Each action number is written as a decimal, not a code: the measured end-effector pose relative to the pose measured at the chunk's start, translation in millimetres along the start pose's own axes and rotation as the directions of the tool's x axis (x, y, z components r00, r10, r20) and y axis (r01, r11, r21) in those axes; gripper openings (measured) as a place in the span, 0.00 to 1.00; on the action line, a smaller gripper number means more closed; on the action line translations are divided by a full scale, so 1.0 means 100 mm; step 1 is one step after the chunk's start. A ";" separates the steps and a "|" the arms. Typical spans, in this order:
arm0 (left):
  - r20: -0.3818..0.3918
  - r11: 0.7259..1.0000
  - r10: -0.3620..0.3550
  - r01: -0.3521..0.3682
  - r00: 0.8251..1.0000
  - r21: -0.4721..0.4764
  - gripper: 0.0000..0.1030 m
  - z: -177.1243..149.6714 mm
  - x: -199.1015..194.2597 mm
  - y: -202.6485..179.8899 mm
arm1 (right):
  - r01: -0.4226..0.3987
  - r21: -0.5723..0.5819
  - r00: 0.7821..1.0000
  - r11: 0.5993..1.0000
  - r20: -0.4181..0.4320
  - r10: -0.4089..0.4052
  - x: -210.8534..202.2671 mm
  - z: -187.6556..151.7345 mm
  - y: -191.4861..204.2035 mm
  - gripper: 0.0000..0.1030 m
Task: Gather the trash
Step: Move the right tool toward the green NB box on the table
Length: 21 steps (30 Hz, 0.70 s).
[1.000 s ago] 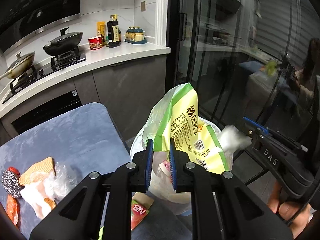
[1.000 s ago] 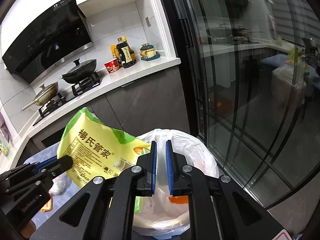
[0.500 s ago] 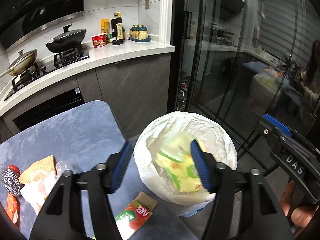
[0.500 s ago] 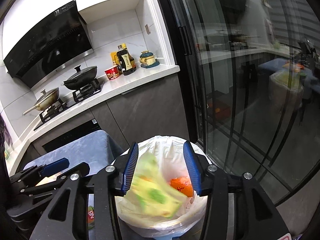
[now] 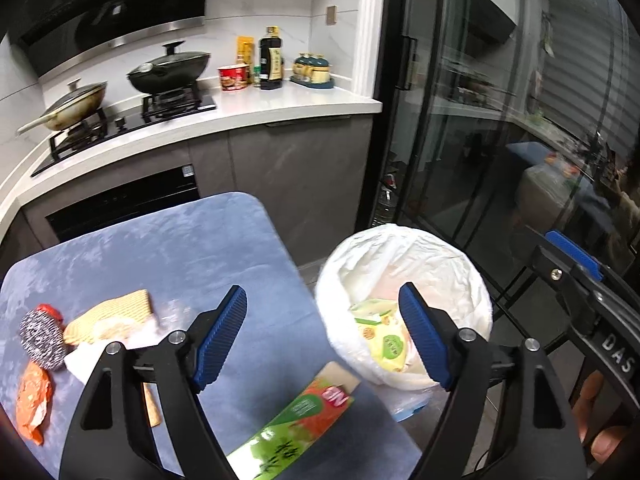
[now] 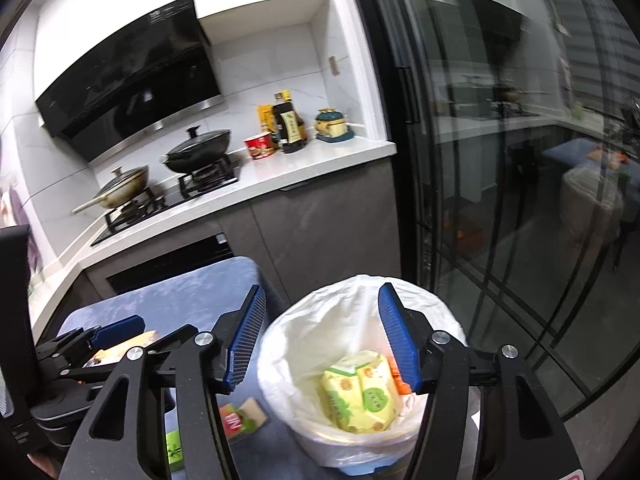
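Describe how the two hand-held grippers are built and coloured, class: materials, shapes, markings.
Both the left gripper and right gripper have matte black angular frames with triangular cut-outs and silver round bolts. Their jaws carry ribbed blue pads. In the left view, the right gripper's body bears white letters "DAS".

One lined bin (image 6: pixel 362 334), one yellow-green packet (image 6: pixel 360 394) inside, one steel scourer (image 5: pixel 42 338), two pans (image 5: pixel 170 70), two grippers spread wide.

White-tiled kitchen wall (image 5: pixel 280 8), grey cabinets (image 5: pixel 296 176), dark glass doors (image 6: pixel 500 160).
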<state>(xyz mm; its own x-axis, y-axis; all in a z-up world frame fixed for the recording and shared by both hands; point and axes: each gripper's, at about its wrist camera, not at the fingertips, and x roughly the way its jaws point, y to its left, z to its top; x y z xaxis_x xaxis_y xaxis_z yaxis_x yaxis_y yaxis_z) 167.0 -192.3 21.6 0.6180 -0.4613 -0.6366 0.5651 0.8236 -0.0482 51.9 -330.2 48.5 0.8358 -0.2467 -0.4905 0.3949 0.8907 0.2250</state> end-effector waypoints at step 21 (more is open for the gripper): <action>-0.074 0.945 0.229 -0.240 0.971 -0.221 0.82 -0.78 -0.66 1.56 | -0.141 -0.066 0.974 0.988 -0.188 0.127 0.01 -0.84 1.15 0.73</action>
<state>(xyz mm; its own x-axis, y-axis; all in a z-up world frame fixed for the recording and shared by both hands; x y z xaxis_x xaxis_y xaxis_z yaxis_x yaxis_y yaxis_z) 171.5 -7.7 -4.4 0.6888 -0.2345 -0.6860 0.2648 0.9622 -0.0631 65.8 -196.3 3.4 0.7923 -0.0556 -0.6077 0.2468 0.9400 0.2357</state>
